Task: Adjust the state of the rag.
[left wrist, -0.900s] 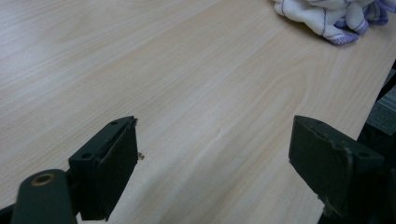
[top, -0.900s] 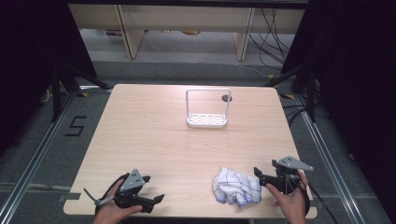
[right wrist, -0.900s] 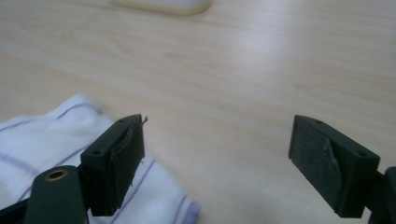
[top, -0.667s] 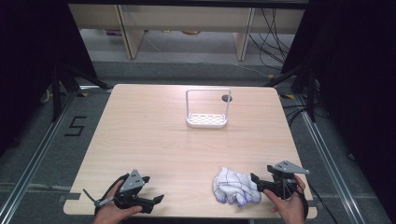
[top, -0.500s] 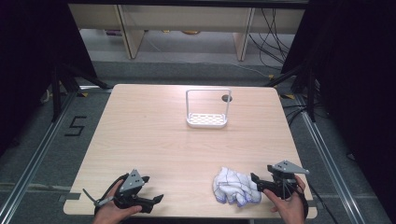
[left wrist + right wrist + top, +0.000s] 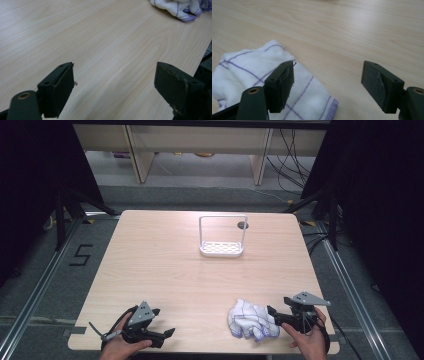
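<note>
At lower right of the high view, crumpled white cloth point(image 6: 251, 322) just left of the right gripper point(image 6: 272, 312), jaws spread wide and empty, one over the cloth's hem; left gripper point(image 6: 165, 334) well apart at lower left, likewise agape.

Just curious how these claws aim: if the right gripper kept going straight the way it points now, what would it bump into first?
Probably the crumpled white cloth: the right gripper is open, one jaw already over its corner; the other faces bare table. Height above it is unclear.
</note>
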`<state>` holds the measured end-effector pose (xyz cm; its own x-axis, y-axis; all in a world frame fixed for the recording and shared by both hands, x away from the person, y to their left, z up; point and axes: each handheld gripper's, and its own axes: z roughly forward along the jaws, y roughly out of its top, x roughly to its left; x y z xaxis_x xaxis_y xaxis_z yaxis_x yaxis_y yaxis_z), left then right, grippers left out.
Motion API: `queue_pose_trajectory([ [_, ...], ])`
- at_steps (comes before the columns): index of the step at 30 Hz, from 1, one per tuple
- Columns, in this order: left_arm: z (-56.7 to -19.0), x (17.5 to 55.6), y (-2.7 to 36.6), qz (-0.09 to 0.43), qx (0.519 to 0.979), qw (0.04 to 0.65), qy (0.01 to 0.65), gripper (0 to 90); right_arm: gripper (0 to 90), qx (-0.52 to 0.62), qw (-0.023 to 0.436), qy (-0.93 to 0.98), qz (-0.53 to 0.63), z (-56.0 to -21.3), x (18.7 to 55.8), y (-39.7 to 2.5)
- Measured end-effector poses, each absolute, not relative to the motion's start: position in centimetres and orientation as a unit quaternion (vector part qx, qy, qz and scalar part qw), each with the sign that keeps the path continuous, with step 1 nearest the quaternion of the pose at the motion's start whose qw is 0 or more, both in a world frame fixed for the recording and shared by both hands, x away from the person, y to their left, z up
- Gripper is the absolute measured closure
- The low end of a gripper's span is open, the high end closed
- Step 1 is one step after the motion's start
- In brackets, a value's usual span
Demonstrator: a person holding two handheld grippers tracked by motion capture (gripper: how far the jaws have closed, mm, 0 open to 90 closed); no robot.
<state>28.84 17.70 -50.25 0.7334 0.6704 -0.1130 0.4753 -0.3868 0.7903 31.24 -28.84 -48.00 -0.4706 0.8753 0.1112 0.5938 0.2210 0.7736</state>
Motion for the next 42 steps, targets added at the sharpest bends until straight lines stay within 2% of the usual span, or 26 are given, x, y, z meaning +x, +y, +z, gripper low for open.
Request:
queue_pose_trajectory([
  [3, -50.2, 29.0, 17.9, 0.117, 0.832, 0.422, 0.341, 15.8, 28.7, 0.469, 0.180, 0.765, 0.402, -47.6, 31.1, -28.4],
  [5, -50.3, 29.0, 17.7, 0.113, 0.827, 0.429, 0.346, 15.8, 31.4, 0.465, 0.162, 0.767, 0.411, -46.8, 30.6, -27.5],
  [7, -50.2, 29.1, 17.9, 0.118, 0.833, 0.420, 0.341, 15.9, 31.5, 0.446, 0.169, 0.773, 0.419, -46.7, 30.7, -27.4],
  [15, -50.3, 29.0, 17.5, 0.111, 0.829, 0.427, 0.344, 16.0, 34.0, 0.393, 0.138, 0.812, 0.410, -45.2, 29.4, -23.1],
  [20, -50.3, 29.0, 17.4, 0.108, 0.821, 0.434, 0.354, 16.0, 33.5, 0.354, 0.137, 0.831, 0.407, -45.2, 29.8, -21.6],
  [24, -50.3, 29.1, 17.5, 0.114, 0.833, 0.420, 0.341, 16.0, 33.6, 0.341, 0.131, 0.847, 0.387, -45.7, 30.3, -20.2],
  [27, -50.4, 29.0, 17.2, 0.107, 0.830, 0.426, 0.343, 16.1, 35.9, 0.330, 0.136, 0.861, 0.362, -46.0, 30.9, -19.0],
  [34, -50.3, 29.0, 17.5, 0.108, 0.837, 0.421, 0.334, 16.1, 51.2, 0.324, 0.143, 0.879, 0.320, -46.7, 31.9, -18.6],
  [36, -50.3, 29.1, 17.4, 0.108, 0.828, 0.429, 0.344, 16.1, 59.4, 0.327, 0.137, 0.879, 0.320, -47.1, 32.2, -18.7],
  [38, -50.3, 29.0, 17.5, 0.109, 0.831, 0.427, 0.341, 16.1, 71.0, 0.317, 0.145, 0.880, 0.321, -47.3, 32.2, -18.7],
  [39, -50.4, 29.0, 17.4, 0.109, 0.825, 0.433, 0.347, 16.1, 78.4, 0.314, 0.135, 0.884, 0.321, -47.1, 32.2, -18.8],
  [42, -50.3, 29.1, 17.4, 0.108, 0.825, 0.433, 0.347, 16.1, 84.2, 0.304, 0.149, 0.876, 0.343, -46.2, 32.4, -19.2],
])
